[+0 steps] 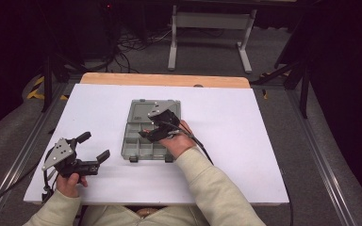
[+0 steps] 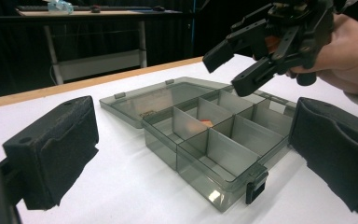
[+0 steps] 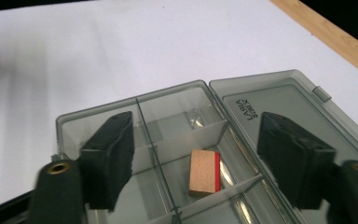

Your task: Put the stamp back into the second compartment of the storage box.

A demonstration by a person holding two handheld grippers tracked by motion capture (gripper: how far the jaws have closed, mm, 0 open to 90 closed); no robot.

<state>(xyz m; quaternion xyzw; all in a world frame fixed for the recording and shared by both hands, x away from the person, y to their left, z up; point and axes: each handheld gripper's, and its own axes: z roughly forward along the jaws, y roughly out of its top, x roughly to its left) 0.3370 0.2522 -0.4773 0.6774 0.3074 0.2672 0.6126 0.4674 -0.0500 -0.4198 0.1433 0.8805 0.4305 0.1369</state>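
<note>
Right now my right claw point(image 1: 152, 132) hangs over the open organiser box point(image 1: 136, 149), which lies near the middle of the tabletop point(image 1: 245, 155), a little toward the near edge. Its jaws stand apart with nothing between them; the small block point(image 3: 205, 171) lies on the floor of one of the box's middle compartments, apart from both pads. I judge the step in hand to be letting go and backing away, so I want to lift straight up, keeping the jaws spread wide enough that neither pad catches a divider wall or drags the block along. No sideways drift until the jaw tips are above the rim.

My left claw point(image 1: 93, 147) rests near the front left corner of the tabletop, released, with nothing between its pads, well apart from the box. I leave it parked.

From the right gripper view the block is a flat brown slab with a red strip along one long edge. It lies flat, broad face up. Its long axis runs roughly parallel to the hinge line between tray and lid point(image 3: 279, 107), with the red edge turned toward the lid side. One short end sits just beside the divider nearest the claw; I cannot tell whether it touches.
</note>
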